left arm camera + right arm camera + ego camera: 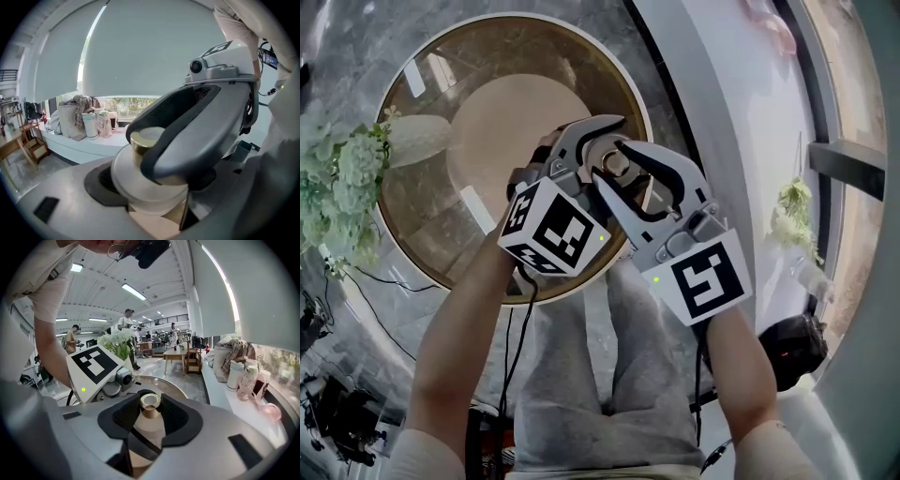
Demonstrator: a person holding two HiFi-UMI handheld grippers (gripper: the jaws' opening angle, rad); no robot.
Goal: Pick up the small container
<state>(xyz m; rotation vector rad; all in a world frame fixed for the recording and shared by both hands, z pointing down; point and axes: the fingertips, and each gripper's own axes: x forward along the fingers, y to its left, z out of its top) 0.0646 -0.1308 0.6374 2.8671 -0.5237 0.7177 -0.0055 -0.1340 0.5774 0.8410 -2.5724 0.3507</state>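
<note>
The small container [615, 169] has a white body [140, 185] and a gold cap [150, 405]. It is held in the air above a round glass table [422, 220]. My left gripper [595, 150] is shut on the white body, which fills the gap between its jaws in the left gripper view. My right gripper [150, 414] comes in from the other side, and its dark pads [125, 414] press on both sides of the gold cap. In the left gripper view one right-gripper jaw wraps over the cap [143, 139]. The left gripper's marker cube [96, 364] is just beyond the cap.
White flowers [345, 178] stand at the table's left edge. The person's legs [619, 375] are below the grippers. A white sill holds a flask [234, 375], pink bottles [255, 383] and a bag [224, 357]. Cables lie on the floor [384, 281].
</note>
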